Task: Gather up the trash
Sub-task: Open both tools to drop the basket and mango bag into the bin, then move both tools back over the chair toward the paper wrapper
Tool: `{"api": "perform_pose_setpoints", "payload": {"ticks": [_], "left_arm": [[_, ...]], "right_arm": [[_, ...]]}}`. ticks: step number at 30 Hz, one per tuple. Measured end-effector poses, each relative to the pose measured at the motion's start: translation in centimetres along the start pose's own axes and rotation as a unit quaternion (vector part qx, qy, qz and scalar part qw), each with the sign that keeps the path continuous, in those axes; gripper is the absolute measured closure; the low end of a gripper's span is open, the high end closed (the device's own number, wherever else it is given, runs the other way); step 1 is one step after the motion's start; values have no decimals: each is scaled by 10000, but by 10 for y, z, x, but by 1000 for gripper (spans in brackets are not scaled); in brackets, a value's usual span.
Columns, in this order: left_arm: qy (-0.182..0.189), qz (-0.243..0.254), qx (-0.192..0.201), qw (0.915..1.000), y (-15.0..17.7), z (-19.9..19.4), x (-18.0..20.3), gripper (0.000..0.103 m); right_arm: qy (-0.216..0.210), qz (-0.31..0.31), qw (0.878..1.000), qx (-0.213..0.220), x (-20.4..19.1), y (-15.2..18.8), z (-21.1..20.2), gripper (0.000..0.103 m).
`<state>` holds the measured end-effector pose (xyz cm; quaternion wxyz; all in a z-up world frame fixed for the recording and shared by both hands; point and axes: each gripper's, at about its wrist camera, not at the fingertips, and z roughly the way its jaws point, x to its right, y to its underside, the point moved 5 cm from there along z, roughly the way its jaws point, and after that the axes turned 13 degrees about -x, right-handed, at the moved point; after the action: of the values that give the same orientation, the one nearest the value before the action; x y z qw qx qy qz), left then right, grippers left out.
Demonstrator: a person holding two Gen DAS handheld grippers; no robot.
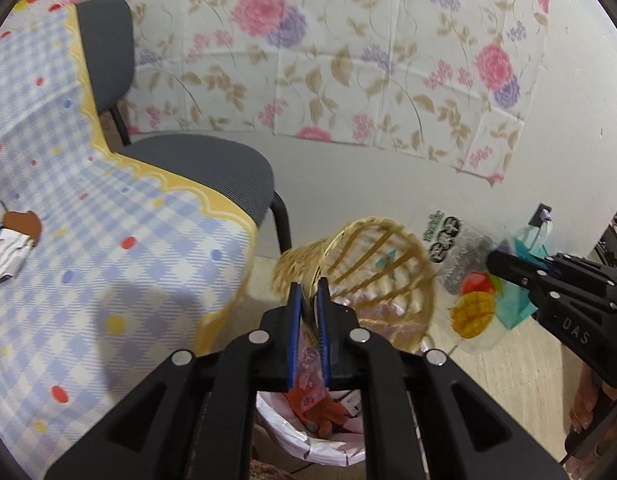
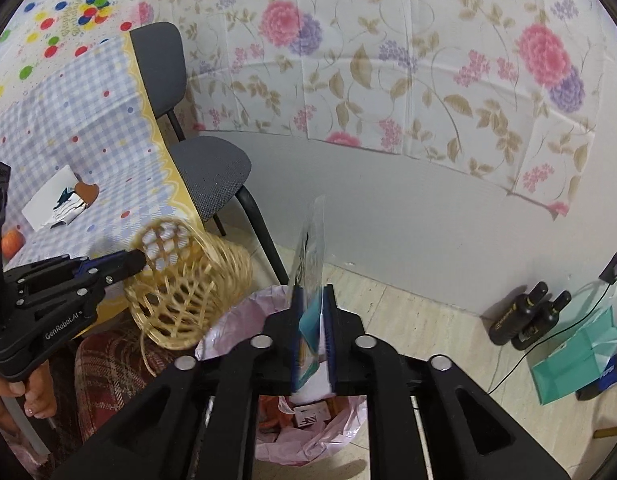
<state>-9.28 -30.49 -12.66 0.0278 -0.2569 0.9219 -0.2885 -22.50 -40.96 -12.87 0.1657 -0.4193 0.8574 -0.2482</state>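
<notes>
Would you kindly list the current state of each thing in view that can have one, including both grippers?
left gripper: shut on the wicker basket's rim.
wicker basket: tipped over, held above the bin.
right gripper: shut on a snack wrapper.
snack wrapper: held in the air, beside the basket.
trash bin: open, lined with a pink bag, trash inside.
chair: seat unoccupied.

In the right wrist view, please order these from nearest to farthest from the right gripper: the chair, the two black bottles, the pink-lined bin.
1. Pink-lined bin, directly below the right gripper.
2. Two black bottles, on the floor, right.
3. Chair, upper left, beside the table.
</notes>
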Motion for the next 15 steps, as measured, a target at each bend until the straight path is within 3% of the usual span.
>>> {"api": "perform_pose_setpoints", "payload": {"ticks": [2,4,8,15], "left_arm": [[43,7,-44,10000,-2,4,-1,78],[36,-10,-24,10000,-2,4,-3,66],[-51,-94,111,9999,-2,-9,-9,66],[-524,-404,518,9965,1,-47,-40,64]], "right_arm": [[-25,50,10000,18,3,-1,1,59],[-8,60,10000,56,4,-2,-1,56],[-35,73,9998,175,3,-3,-11,56],[-98,-125,9979,625,-15,-14,-40,56]]}}
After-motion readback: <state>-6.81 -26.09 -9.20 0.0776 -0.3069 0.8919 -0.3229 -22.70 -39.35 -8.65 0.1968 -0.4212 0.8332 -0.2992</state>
